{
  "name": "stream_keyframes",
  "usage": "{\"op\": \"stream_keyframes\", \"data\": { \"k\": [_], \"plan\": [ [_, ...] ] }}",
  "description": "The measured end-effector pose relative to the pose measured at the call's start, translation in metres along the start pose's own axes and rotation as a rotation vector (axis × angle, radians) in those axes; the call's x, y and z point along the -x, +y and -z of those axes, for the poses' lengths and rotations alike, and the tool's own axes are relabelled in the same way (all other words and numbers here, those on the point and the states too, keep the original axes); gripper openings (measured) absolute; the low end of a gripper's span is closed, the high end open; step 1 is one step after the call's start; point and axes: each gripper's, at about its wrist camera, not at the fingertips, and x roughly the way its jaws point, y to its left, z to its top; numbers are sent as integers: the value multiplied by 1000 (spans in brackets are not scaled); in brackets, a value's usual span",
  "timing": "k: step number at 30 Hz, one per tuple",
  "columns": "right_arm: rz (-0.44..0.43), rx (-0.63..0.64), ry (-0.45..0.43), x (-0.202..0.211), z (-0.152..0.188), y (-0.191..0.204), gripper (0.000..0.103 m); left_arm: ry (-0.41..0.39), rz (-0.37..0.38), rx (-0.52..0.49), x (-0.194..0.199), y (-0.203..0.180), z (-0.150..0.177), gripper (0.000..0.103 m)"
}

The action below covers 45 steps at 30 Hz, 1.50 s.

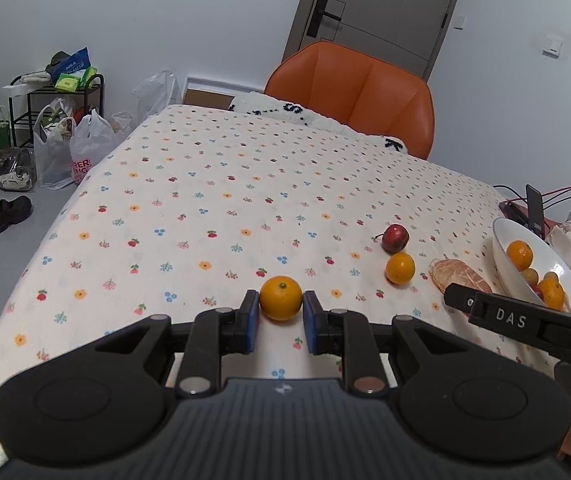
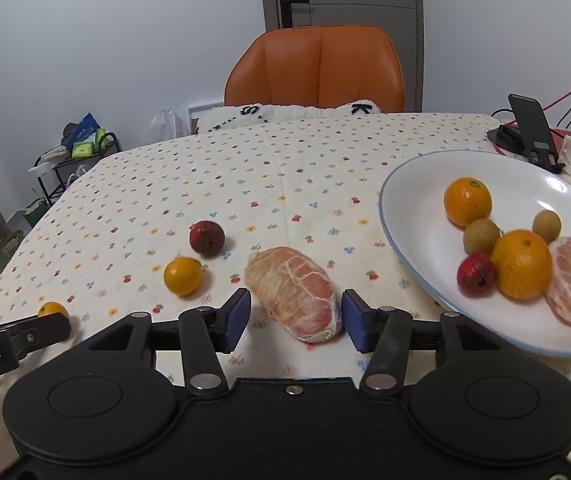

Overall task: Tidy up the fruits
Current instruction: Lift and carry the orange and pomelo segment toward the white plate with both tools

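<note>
My left gripper [image 1: 281, 312] is shut on a small orange [image 1: 280, 294] that rests on the flowered tablecloth; both blue pads touch its sides. Further right lie a dark red fruit [image 1: 395, 237], another orange [image 1: 400, 267] and a peeled pomelo segment [image 1: 455, 276]. In the right wrist view my right gripper [image 2: 296, 314] stands open around the pomelo segment [image 2: 293, 292]; the right pad touches it and a gap shows on the left. The white plate [image 2: 395, 220] at the right holds two oranges, two longans, a red fruit and a pomelo segment.
An orange chair [image 2: 317, 68] stands at the table's far side. A phone stand [image 2: 533, 132], cables and crumpled tissue sit at the far right. Bags, a rack [image 1: 57, 96] and shoes are on the floor to the left.
</note>
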Motion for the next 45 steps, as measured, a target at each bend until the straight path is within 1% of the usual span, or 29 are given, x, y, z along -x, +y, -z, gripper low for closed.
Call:
{"op": "stream_keyframes", "data": {
  "k": [1, 3, 8, 10, 14, 19, 23, 26, 30, 33, 37, 38, 39, 40, 45],
  "plan": [
    [-2, 4, -2, -1, -1, 0, 52, 1, 0, 0, -1, 0, -1, 22],
    [0, 7, -5, -3, -3, 0, 47, 2, -2, 1, -3, 0, -3, 22],
    [-1, 25, -23, -4, -1, 0, 41, 0, -8, -1, -6, 0, -5, 22],
    [-17, 16, -29, -1, 1, -3, 38, 0, -11, -1, -6, 0, -5, 22],
    [-60, -2, -28, 5, 2, -11, 29, -8, -8, -3, -3, -2, -5, 22],
    [-94, -2, -10, 14, 6, -14, 29, -13, 2, -4, 2, -6, -4, 22],
    [-148, -17, 20, 22, 10, -15, 29, -14, 8, -2, 5, -7, -1, 22],
    [-171, 0, 40, 25, 10, -11, 35, -12, 10, 0, 6, -6, 0, 22],
    [-172, 29, 39, 20, 8, -7, 48, -15, 11, 2, 7, -5, 0, 22],
    [-148, 64, 37, 13, 5, -2, 49, -13, 7, 9, 7, -3, 0, 22],
    [-130, 115, 34, 8, 3, 4, 49, -10, 6, 10, 5, -1, -2, 22],
    [-118, 136, 33, 8, 4, 7, 47, -12, 5, 13, 5, 0, -2, 22],
    [-102, 159, 31, 8, 4, 10, 40, -14, 4, 15, 6, 1, -3, 22],
    [-89, 184, 29, 8, 5, 13, 37, -16, 3, 15, 6, 0, -4, 21],
    [-105, 194, 32, 9, 3, 12, 33, -26, 4, 13, 10, 1, -6, 22]
  ]
}}
